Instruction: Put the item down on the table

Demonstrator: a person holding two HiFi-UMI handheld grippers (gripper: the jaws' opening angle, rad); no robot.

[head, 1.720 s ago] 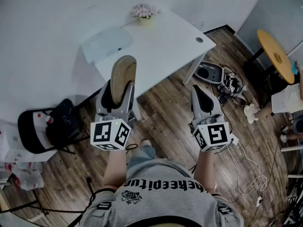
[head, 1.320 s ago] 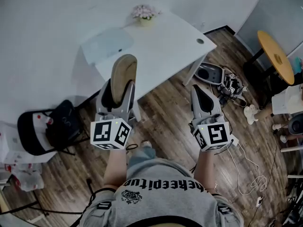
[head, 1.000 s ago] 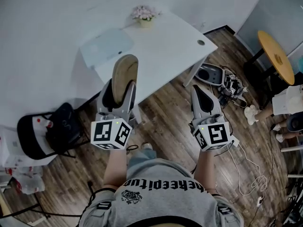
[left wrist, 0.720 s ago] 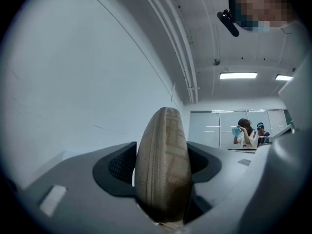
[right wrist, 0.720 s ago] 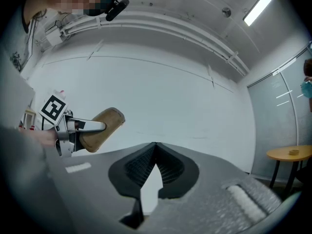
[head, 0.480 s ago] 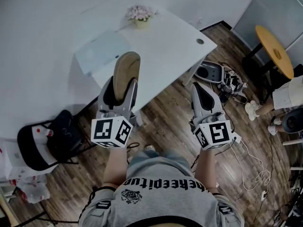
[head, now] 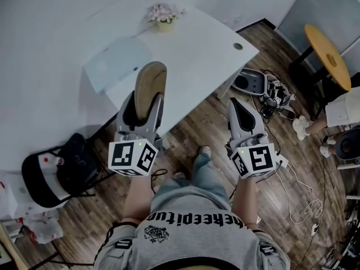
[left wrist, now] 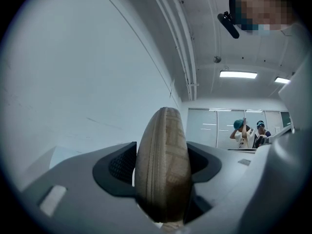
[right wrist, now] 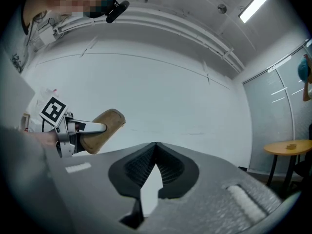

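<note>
A tan oval zip case (head: 149,85) with a woven pattern stands upright between the jaws of my left gripper (head: 142,101), which is shut on it; the case (left wrist: 164,162) fills the middle of the left gripper view. It hangs over the near edge of the white table (head: 191,49). My right gripper (head: 241,112) is shut with nothing in it, held above the wooden floor to the right of the table. The right gripper view shows the left gripper and case (right wrist: 101,129) off to the left, and the right gripper's own tips (right wrist: 155,145) touching.
On the table lie a pale blue flat pad (head: 117,63) and a small pot of pink flowers (head: 163,14). A black chair with a bag (head: 62,165) stands at the left. Gear and cables (head: 270,94) lie on the floor at the right, near a round yellow table (head: 329,55).
The head view has shifted, so the table sits a little nearer and more to the left. A foot has come forward on the floor. Both grippers keep their hold and pose.
</note>
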